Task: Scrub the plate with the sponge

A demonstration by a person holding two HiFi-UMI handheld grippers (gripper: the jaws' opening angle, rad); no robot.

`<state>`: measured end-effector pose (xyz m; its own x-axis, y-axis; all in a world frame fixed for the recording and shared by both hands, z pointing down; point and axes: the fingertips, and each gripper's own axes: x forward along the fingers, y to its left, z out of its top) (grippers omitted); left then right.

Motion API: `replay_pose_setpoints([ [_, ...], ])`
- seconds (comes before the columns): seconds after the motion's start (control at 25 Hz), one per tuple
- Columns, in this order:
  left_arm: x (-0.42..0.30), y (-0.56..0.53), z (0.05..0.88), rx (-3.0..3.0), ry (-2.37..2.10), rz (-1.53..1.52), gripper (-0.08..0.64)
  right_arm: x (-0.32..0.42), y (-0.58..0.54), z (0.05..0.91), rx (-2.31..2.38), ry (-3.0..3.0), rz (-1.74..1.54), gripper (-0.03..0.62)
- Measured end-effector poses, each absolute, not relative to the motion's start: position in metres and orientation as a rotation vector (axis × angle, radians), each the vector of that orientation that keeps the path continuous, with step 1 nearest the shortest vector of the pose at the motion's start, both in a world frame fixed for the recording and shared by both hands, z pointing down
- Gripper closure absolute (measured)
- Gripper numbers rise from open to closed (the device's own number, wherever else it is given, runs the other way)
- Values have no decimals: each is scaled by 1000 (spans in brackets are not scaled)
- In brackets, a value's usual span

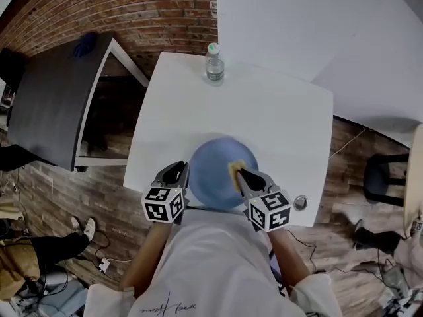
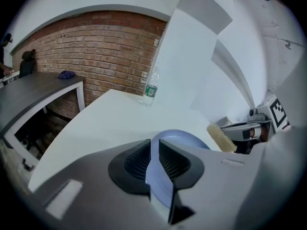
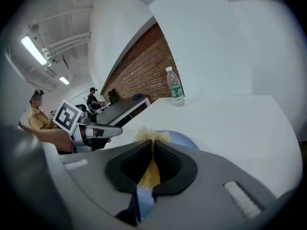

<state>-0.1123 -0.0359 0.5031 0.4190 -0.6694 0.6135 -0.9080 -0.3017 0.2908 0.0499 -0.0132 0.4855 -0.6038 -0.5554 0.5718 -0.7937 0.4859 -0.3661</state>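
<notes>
While the blue plate (image 1: 215,177) lies flat near the front edge of the white surface (image 1: 277,117) in the head view, the 2 grippers flank it at lower centre. The left gripper (image 1: 173,174) is at its left rim. The right gripper (image 1: 246,177) is over its right half, with the yellow sponge (image 1: 235,171) at its tip, on or just above the plate. A water bottle (image 1: 213,63) stands well apart at top centre.

In the left gripper view the plate's rim runs between the jaws at lower centre. They stand a little apart around it and, as far as I can see, do not press on it, so that gripper looks released. The sponge (image 2: 220,137) shows at right.

In the right gripper view the jaws are clenched on the sponge (image 3: 152,138), which bulges past their tips over the plate (image 3: 181,139).

My judgement is that scrubbing is about to start, with the plate set down and the sponge at it. Next, the left gripper would need to steady the rim by pinching or bracing it. The right would then press the sponge onto the blue face and rub in strokes. An unsteadied plate could slide on the smooth surface.
</notes>
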Motion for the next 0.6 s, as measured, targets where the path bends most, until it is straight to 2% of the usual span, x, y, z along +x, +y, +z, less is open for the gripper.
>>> replay_pose_setpoints([
  [0.32, -108, -44, 545, 2029, -1251, 603, 446, 64, -18, 517, 1214, -2252, 955, 569],
  [0.6, -106, -53, 564, 2013, -1202, 625, 433, 66, -26, 540, 1242, -2155, 966, 569],
])
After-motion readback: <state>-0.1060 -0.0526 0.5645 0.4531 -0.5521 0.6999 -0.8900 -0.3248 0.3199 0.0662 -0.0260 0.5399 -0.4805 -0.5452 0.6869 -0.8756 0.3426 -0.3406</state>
